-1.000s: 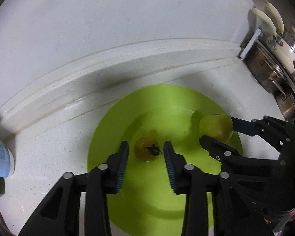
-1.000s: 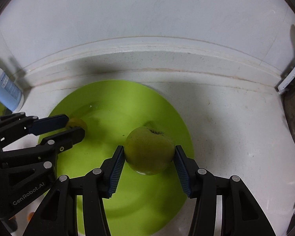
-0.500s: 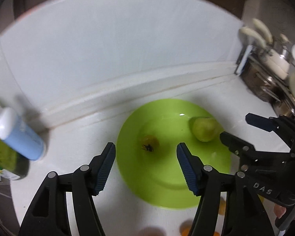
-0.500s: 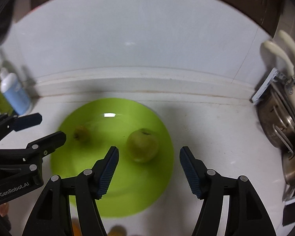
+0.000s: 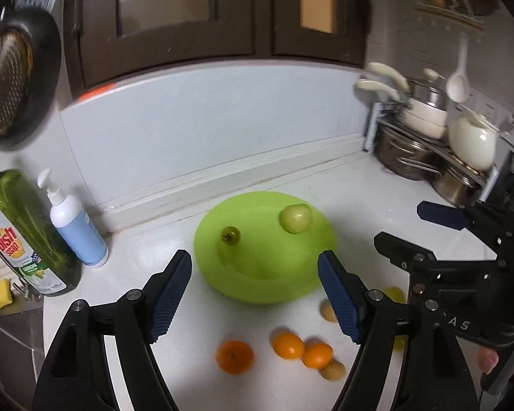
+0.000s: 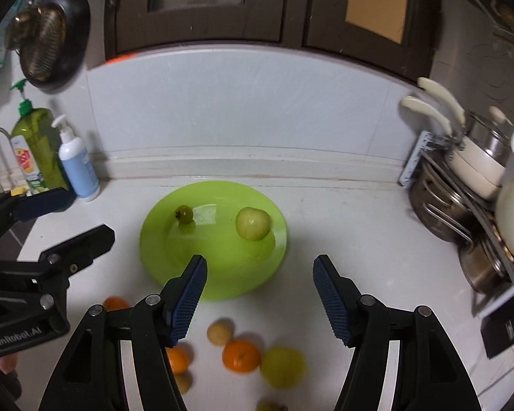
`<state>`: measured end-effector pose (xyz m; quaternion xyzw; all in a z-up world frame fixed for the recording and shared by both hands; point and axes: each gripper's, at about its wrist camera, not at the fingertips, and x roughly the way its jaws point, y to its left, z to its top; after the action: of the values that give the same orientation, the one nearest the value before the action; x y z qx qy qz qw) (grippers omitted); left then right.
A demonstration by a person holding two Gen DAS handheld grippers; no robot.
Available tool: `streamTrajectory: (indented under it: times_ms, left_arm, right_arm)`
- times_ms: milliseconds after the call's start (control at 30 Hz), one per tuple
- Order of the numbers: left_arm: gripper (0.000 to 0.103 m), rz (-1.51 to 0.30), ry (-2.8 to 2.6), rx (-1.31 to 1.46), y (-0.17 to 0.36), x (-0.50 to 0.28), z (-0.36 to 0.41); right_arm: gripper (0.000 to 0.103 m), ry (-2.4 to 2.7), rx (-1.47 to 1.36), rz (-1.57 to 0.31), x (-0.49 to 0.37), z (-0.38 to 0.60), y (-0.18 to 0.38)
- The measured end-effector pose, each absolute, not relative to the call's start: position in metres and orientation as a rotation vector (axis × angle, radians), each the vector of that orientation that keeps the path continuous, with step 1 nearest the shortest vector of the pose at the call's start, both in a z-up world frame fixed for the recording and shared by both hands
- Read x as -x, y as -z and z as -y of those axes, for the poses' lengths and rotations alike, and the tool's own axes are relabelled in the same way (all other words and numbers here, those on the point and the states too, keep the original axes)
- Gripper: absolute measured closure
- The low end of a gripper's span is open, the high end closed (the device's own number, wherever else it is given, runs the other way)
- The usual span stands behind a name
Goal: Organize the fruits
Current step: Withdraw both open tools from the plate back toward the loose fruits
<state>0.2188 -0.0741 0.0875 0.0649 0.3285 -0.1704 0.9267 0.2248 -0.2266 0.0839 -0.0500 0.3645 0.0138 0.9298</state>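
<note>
A lime green plate (image 5: 257, 274) (image 6: 222, 274) sits on the white counter. On it lie a green apple (image 5: 295, 218) (image 6: 253, 223) and a small dark green tomato (image 5: 230, 235) (image 6: 184, 213). My left gripper (image 5: 255, 294) is open and empty, raised in front of the plate. My right gripper (image 6: 258, 294) is open and empty too, also held back from the plate. Several oranges (image 5: 234, 356) (image 6: 240, 355), small yellowish fruits (image 6: 219, 332) and a yellow-green fruit (image 6: 282, 366) lie loose on the counter in front of the plate.
A green dish soap bottle (image 5: 20, 229) and a white-blue pump bottle (image 5: 75, 226) stand at the left by the wall. A rack of steel pots (image 6: 462, 205) and a white jug (image 5: 473, 140) stand at the right. A dark pan (image 6: 51, 44) hangs at the upper left.
Both grippers opened, released the tomato and the apple onto the plate, and pulled back and up. The loose fruits in front of the plate have come into view.
</note>
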Motion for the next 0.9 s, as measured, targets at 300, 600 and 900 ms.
streamTrajectory:
  times_ms: [300, 600, 900]
  left_arm:
    - [0.021, -0.629, 0.422, -0.129, -0.088, -0.166, 0.089]
    - [0.021, -0.627, 0.438, -0.145, -0.065, -0.128, 0.098]
    - [0.021, -0.738, 0.476, -0.185, -0.014, -0.116, 0.109]
  right_arm:
    - [0.038, 0.005, 0.064, -0.665, -0.153, 0.234, -0.093]
    - [0.038, 0.017, 0.037, -0.726, -0.118, 0.252, -0.061]
    - [0.038, 0.030, 0.019, -0.832, -0.105, 0.268, -0.018]
